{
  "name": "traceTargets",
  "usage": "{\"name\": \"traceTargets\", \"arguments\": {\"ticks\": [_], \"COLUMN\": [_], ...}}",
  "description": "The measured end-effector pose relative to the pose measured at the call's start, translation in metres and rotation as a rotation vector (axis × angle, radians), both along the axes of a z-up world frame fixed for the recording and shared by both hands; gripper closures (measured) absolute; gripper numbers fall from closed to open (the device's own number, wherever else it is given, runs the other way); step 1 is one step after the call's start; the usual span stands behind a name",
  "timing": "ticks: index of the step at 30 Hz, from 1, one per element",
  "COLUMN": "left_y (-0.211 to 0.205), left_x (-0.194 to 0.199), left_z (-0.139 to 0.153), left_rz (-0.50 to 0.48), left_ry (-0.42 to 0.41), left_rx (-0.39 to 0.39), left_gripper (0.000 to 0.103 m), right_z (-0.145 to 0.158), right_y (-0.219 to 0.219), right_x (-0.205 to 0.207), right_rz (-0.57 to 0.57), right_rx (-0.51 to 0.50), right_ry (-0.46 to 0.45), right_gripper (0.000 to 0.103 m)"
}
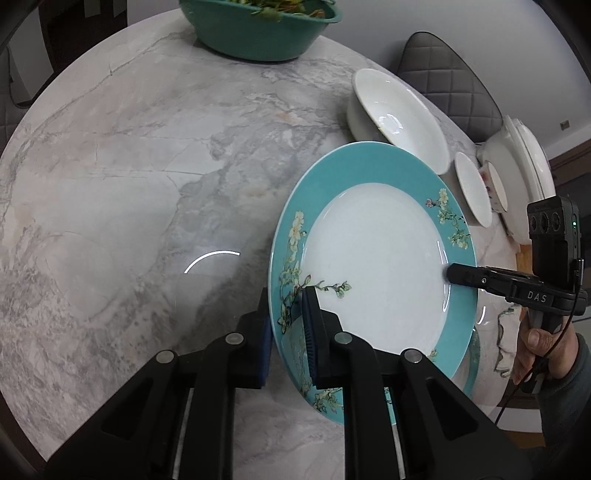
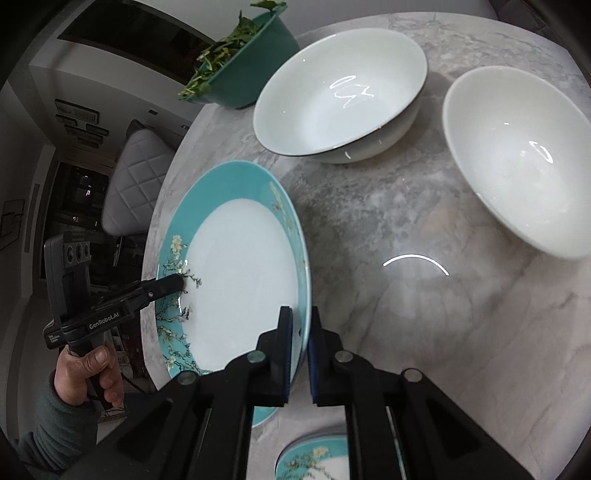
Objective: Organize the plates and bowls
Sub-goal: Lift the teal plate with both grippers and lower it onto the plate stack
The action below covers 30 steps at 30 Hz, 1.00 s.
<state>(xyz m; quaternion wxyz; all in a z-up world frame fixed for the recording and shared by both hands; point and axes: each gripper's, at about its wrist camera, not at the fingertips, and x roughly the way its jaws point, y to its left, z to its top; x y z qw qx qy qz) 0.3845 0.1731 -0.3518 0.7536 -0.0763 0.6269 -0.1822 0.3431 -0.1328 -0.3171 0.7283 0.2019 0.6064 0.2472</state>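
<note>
While both grippers point steeply down at the table (image 1: 110,177), each is clamped on an opposite rim of one plate (image 1: 373,258), which hangs tilted between them, off the marble. The left gripper (image 1: 286,325) has one finger under the teal rim and the other on its flowered top face. The right gripper (image 2: 299,332) pinches the far rim the same way, its fingers nearly together with the rim between them. A hand (image 2: 85,373) in a grey-green sleeve grips each handle from below.

Grey-veined marble stretches beyond the fingers, a curved light glare on it. A quilted grey chair (image 2: 129,184) stands past the table's edge.

Ahead of the right fingers sit two empty white bowls: a dark-rimmed bowl (image 2: 340,85) straight beyond, and a plain bowl (image 2: 517,158) off to the right of it. A teal bowl (image 1: 258,29) holding green leaves stands far beyond the left fingers, well apart from the plate. Just below the right fingers, a second teal plate (image 2: 314,458) lies flat on the table. In the left view, more white dishes (image 1: 517,177) crowd beyond the right gripper.
</note>
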Motion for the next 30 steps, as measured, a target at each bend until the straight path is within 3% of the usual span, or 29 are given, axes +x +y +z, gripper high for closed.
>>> {"name": "traceTargets", "arguments": {"ticks": [7, 12, 21, 30], "left_y": [-0.041, -0.079, -0.137, -0.154], "left_x": [-0.048, -0.087, -0.154, -0.173], "left_z": [0.031, 0.037, 0.01, -0.011], "left_rz": [-0.084, -0.159, -0.275, -0.307], "left_ry": [-0.038, -0.042, 0.013, 0.009], "left_rx": [-0.02, -0.019, 0.005, 0.063], "left_gripper": [0.09, 0.09, 0.09, 0.089], "right_z": [0.024, 0.029, 0.003, -0.021], "right_y": [-0.035, -0.069, -0.105, -0.115], "right_x": [-0.054, -0.105, -0.169, -0.198], "right_rz": [-0.042, -0.115, -0.231, -0.232], "right_rx": [-0.008, -0.032, -0.074, -0.123], "right_ry": [-0.02, -0.023, 0.011, 0.006], "right_gripper": [0.094, 0.094, 0.092, 0.09]}}
